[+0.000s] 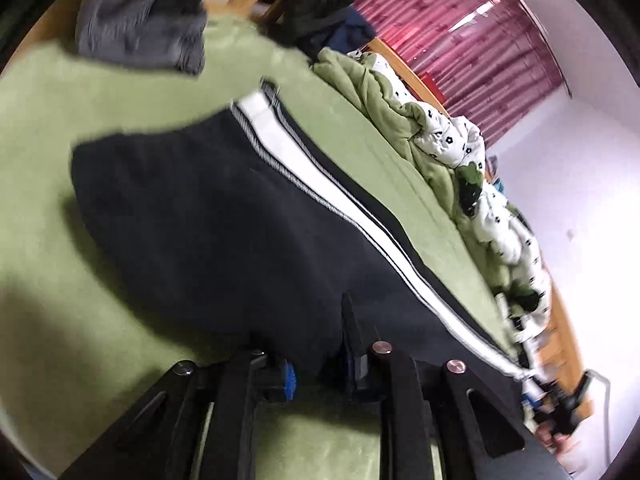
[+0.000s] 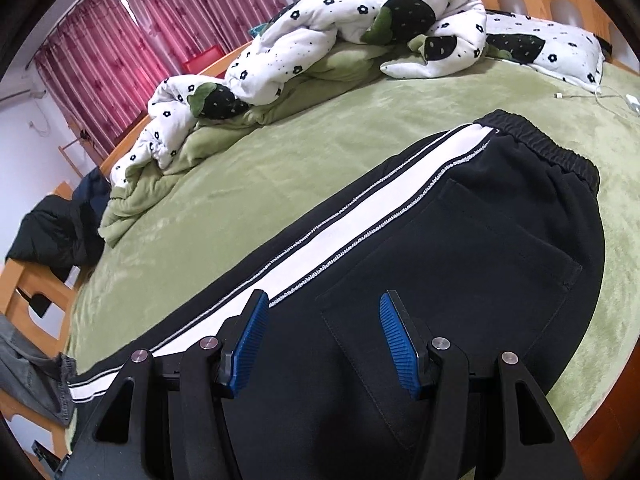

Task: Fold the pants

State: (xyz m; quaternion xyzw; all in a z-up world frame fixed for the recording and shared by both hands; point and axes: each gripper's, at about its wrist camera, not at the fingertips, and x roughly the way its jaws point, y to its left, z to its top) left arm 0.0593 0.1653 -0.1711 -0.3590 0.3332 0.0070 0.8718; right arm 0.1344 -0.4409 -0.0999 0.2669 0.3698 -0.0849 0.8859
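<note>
biggest risk i see: the left tool [image 1: 316, 364] looks nearly closed on a pinch of black cloth at the near edge, and if it only has the top layer, lifting will peel the pants [image 2: 400, 264] apart instead of folding them. the right tool [image 2: 320, 340] is open and gripping nothing, hovering over the back pocket. the pants lie flat on the green bed [image 2: 280, 160], black with a white side stripe [image 2: 360, 216], elastic waistband at the far end.

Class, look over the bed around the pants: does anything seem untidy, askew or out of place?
Yes: the flower-print quilt lies crumpled in a heap along the bed's far edge, and a white charging cable trails loose by the pillow. The black pants lie flat.
</note>
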